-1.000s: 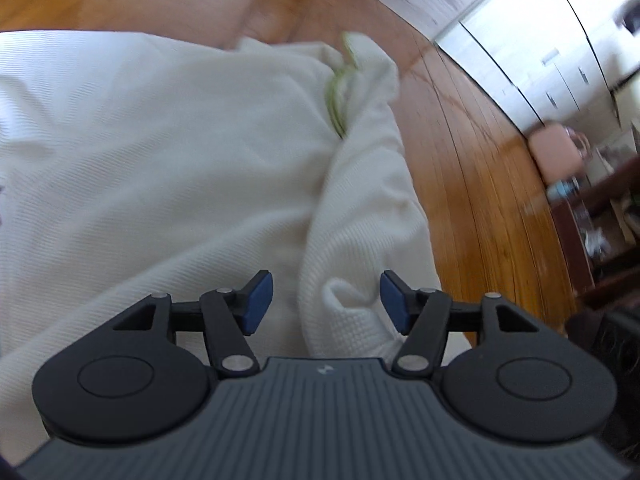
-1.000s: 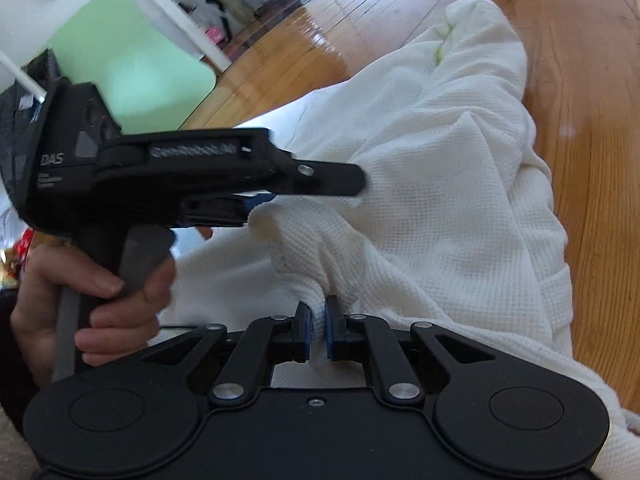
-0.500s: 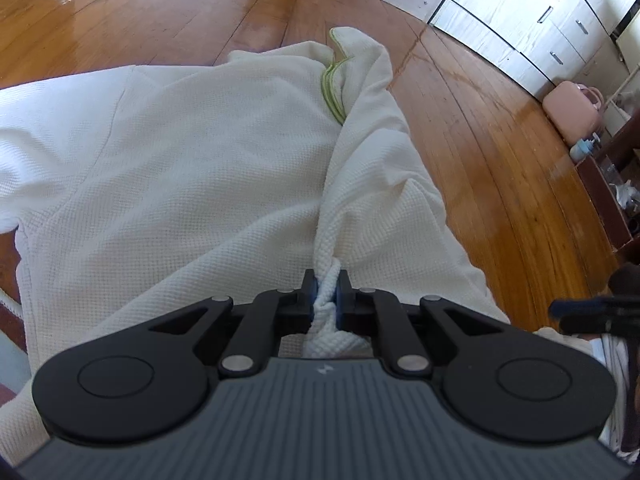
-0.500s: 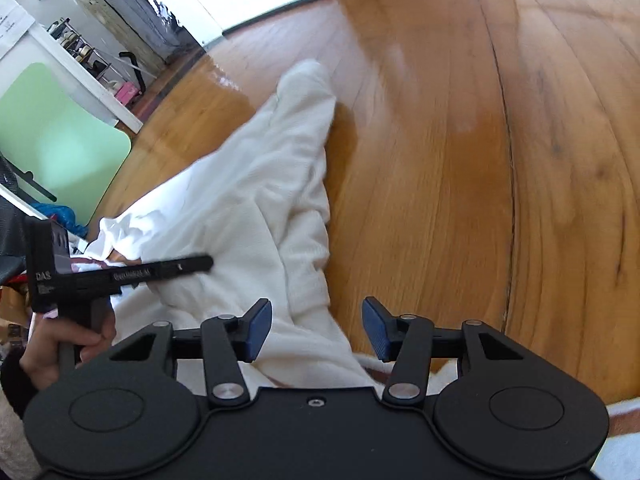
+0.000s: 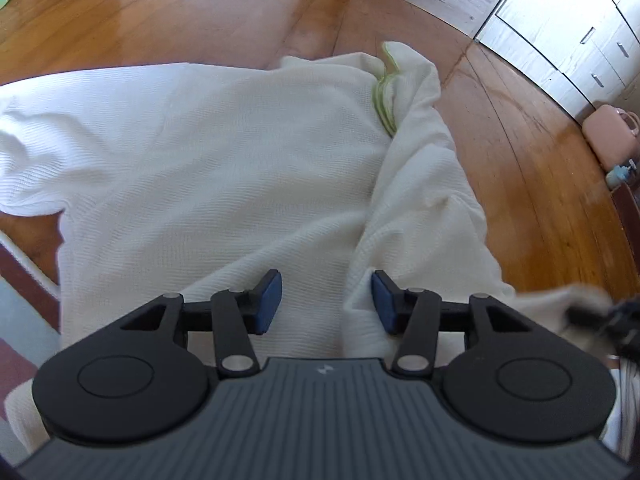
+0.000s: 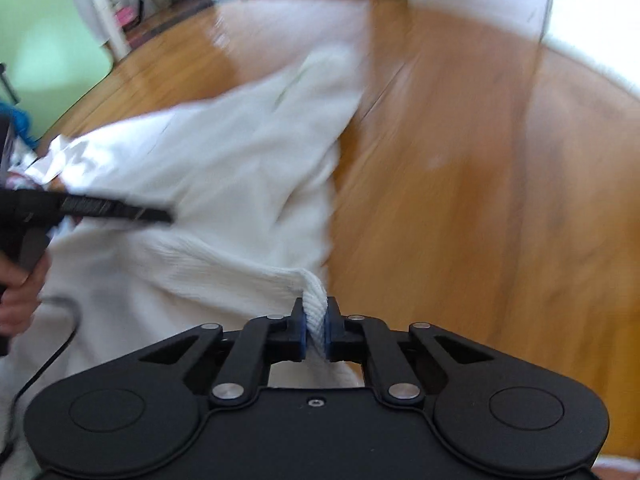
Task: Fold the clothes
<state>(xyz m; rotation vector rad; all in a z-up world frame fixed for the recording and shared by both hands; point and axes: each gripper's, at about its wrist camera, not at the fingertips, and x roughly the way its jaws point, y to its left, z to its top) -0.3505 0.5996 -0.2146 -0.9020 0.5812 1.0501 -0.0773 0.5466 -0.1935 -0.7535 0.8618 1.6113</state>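
Note:
A white waffle-knit garment [image 5: 224, 168] with a green-trimmed neckline [image 5: 384, 96] lies spread on the wooden floor. It also shows in the right wrist view [image 6: 208, 184]. My left gripper [image 5: 326, 302] is open just above the garment, with a raised fold by its right pad [image 5: 384, 300]. My right gripper [image 6: 316, 330] is shut on a ribbed edge of the garment at its right side. The left gripper also shows in the right wrist view [image 6: 112, 210], held over the cloth at the left.
Wooden floor [image 6: 480, 168] surrounds the garment. White cabinets [image 5: 568, 28] and a pink bag [image 5: 608, 136] stand at the right. A green panel [image 6: 52, 40] is at the far left. A rug edge [image 5: 20, 312] lies at the left.
My left gripper has let go of the fold and opened. My right gripper has closed on the garment's ribbed edge and is moving; its view is blurred.

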